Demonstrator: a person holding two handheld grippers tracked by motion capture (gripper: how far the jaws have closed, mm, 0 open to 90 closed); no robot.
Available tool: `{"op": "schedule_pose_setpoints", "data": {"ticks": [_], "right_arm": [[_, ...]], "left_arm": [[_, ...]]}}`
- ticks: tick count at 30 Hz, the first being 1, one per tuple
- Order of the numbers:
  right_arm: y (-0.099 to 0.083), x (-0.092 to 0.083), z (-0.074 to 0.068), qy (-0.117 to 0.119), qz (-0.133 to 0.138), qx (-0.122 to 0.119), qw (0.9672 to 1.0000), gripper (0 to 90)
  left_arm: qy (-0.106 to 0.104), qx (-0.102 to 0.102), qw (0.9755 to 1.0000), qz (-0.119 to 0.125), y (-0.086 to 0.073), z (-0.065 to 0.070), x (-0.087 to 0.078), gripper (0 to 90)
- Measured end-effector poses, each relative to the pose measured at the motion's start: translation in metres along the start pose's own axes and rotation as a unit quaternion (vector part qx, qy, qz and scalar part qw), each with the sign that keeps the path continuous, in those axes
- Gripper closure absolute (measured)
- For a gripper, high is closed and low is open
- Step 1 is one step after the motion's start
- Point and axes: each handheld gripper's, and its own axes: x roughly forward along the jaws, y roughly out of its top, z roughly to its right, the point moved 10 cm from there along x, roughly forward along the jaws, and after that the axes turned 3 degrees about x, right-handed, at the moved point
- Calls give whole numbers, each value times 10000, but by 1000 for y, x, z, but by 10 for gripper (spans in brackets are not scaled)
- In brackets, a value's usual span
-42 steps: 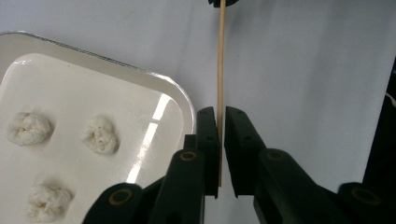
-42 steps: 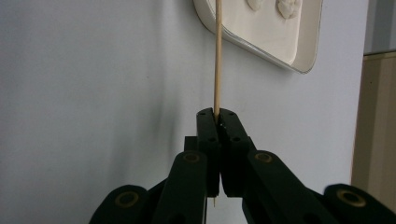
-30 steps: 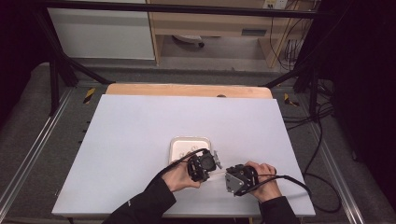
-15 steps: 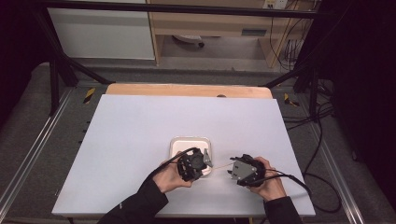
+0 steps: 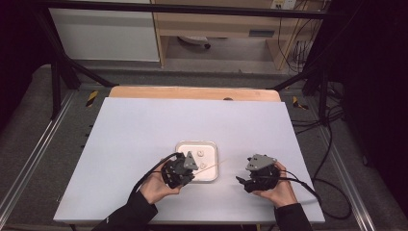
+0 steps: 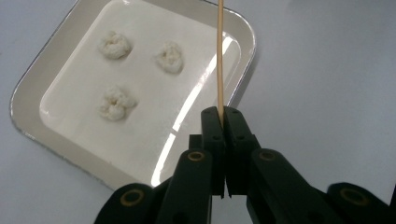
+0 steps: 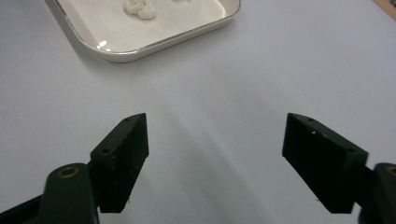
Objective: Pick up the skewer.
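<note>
Risk lies chiefly in the thin skewer (image 6: 219, 56), which is pinched by its very end between the pressed-together jaws of the left gripper (image 6: 226, 111) and juts out across the near-right corner of the tray (image 6: 248, 37), its far tip passing out of the left gripper view. With so short a hold on so long a stick, the skewer could be levered sideways or twisted out of the grip if its tip were pressed against the tray floor or a dough lump (image 6: 115, 101); it might also bend or snap if pushed down steeply. Three lumps are seen lying apart inside the tray, left of the skewer, and a lump might be shoved along the glossy floor rather than pierced, or the light tray itself could be slid across the table (image 5: 144, 134). The right gripper (image 7: 215, 140) is held off to the right of the tray with its jaws spread and nothing between them; they have just been opening. Since the tray is not steadied by it, any sideways push would go unchecked. A clash between the two grippers seems unlikely, as they stand well apart.
</note>
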Motion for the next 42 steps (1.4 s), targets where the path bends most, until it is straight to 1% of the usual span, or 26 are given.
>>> {"op": "schedule_pose_setpoints", "data": {"ticks": [3, 7, 9, 13, 17, 20, 24, 25, 26, 30, 35, 36, 38, 42], "right_arm": [[-1, 1, 2, 15, 34, 301, 9995, 160], [-1, 2, 1, 164, 21, 627, 9979, 99], [1, 3, -1, 228, 39, 706, 9972, 83], [3, 7, -3, 290, 97, 904, 9954, 49], [4, 9, -4, 250, 68, 1052, 9941, 29], [7, 10, -6, 245, 57, 1128, 9933, 23], [15, 13, -9, 324, 163, 1229, 9918, 23], [16, 14, -10, 317, 139, 1220, 9919, 23], [17, 15, -11, 299, 132, 1208, 9921, 23], [23, 20, -16, 323, 105, 1172, 9925, 23], [32, 25, -19, 360, 153, 1257, 9913, 21], [34, 26, -20, 363, 164, 1280, 9910, 21], [39, 28, -20, 376, 216, 1366, 9897, 21], [48, 32, -19, 378, 295, 1515, 9873, 21]], "left_arm": [[19, -186, 9997, 183, -9, -2, -4, 884], [108, -410, 9982, 424, -20, -5, -9, 884], [170, -502, 9973, 518, -25, -6, -12, 883], [295, -712, 9944, 730, -33, -8, -17, 883], [375, -825, 9919, 892, -42, -8, -21, 883], [410, -941, 9898, 986, -48, -10, -24, 883], [480, -1064, 9870, 1109, -53, -13, -26, 883], [501, -1215, 9859, 1031, -57, -11, -28, 883], [502, -1099, 9857, 1173, -56, -13, -27, 882], [517, -1169, 9838, 1259, -62, -15, -29, 883], [524, -1256, 9817, 1333, -68, -17, -31, 883], [515, -1281, 9809, 1367, -69, -17, -31, 883], [520, -1316, 9804, 1374, -71, -18, -31, 882], [519, -1376, 9784, 1455, -72, -19, -32, 882]]}}
